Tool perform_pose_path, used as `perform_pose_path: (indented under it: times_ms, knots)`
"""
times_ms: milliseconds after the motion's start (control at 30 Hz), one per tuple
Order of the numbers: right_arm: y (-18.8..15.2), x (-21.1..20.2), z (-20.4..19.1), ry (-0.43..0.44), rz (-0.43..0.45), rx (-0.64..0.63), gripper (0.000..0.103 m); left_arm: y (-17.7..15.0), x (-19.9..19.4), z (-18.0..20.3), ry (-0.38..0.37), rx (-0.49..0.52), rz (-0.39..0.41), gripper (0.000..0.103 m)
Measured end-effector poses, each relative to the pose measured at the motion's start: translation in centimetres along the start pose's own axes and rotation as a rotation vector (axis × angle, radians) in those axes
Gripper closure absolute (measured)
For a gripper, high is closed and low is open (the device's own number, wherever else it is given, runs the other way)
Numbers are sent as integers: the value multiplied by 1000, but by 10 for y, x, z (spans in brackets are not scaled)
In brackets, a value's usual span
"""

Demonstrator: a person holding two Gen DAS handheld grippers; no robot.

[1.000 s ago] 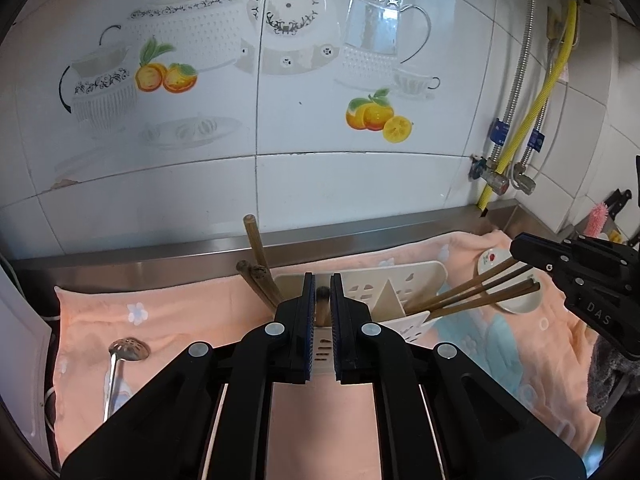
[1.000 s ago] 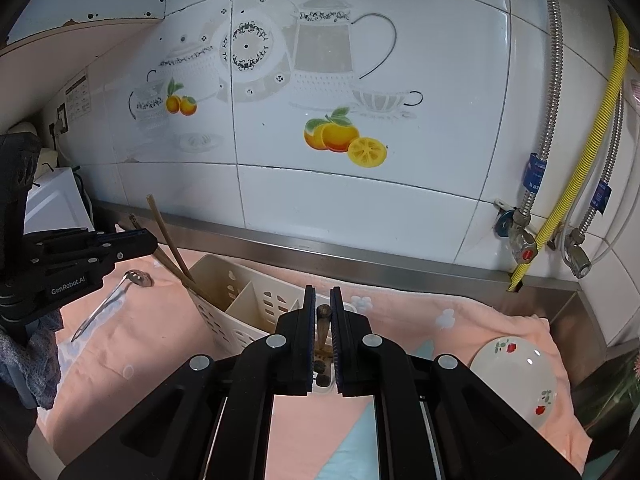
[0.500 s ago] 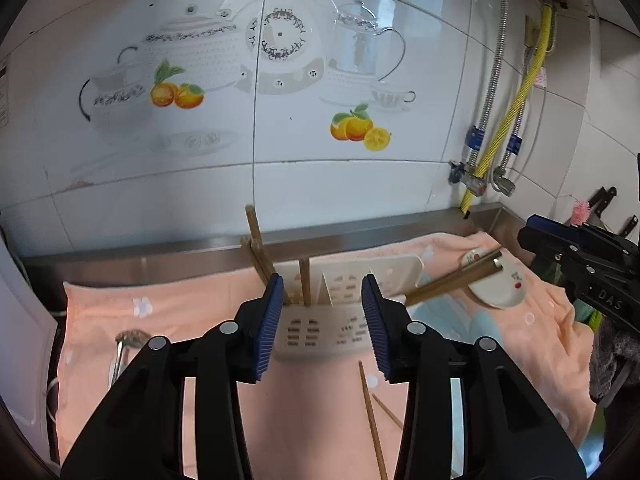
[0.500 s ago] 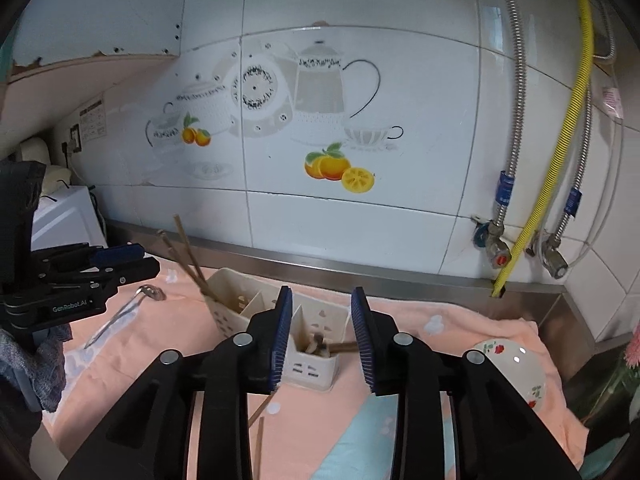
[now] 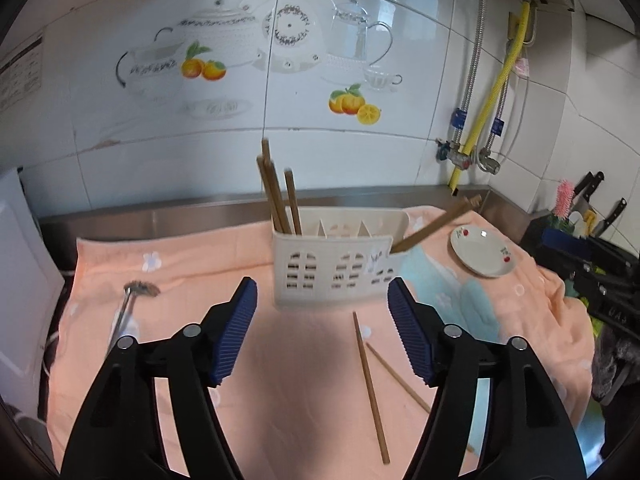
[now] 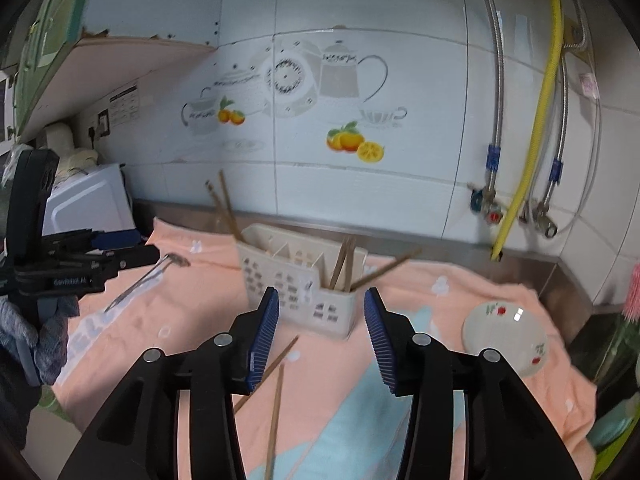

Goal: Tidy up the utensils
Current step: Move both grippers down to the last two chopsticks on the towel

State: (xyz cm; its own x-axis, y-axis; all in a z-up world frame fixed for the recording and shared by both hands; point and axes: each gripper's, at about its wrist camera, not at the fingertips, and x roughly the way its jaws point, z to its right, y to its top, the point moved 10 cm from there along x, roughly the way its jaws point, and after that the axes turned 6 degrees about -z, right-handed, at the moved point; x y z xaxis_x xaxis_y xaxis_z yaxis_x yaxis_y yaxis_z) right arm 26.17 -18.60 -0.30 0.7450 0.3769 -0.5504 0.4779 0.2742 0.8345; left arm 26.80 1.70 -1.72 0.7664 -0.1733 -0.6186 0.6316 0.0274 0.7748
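Left gripper (image 5: 322, 312): spread wide, empty.
Right gripper (image 6: 320, 320): spread wide, empty.
Caddy (image 5: 334, 264): one, mid-towel (image 5: 180, 264).
Chopsticks in caddy (image 5: 276, 196): several, count unclear.
Loose chopsticks (image 5: 370, 388): two, towel's near edge.
Plate (image 5: 482, 250): one, right edge.

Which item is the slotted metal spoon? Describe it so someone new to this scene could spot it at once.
Start at the white utensil caddy standing on the peach towel below the tiled wall. Look left of it across the towel: the slotted spoon lies flat there, alone. It is the only metal utensil; the others are brown wooden chopsticks.
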Motion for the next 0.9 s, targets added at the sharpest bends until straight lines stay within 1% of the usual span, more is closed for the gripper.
perform_pose_path:
  times_ms: [200,367,667,900]
  knots:
    - [-52,4,-14,11,-48,-1,59,-36,1,-8,5,-32,-34,23]
    - [-97,10,-24,19,-88,3,59,-59,1,-17,9,-67,-52,20]
    - [-155,27,-45,51,-161,19,59,-94,6,-30,20,-115,-87,19]
    - [-188,46,-53,70,-225,48,66,-109,7,-36,26,-137,-102,19]
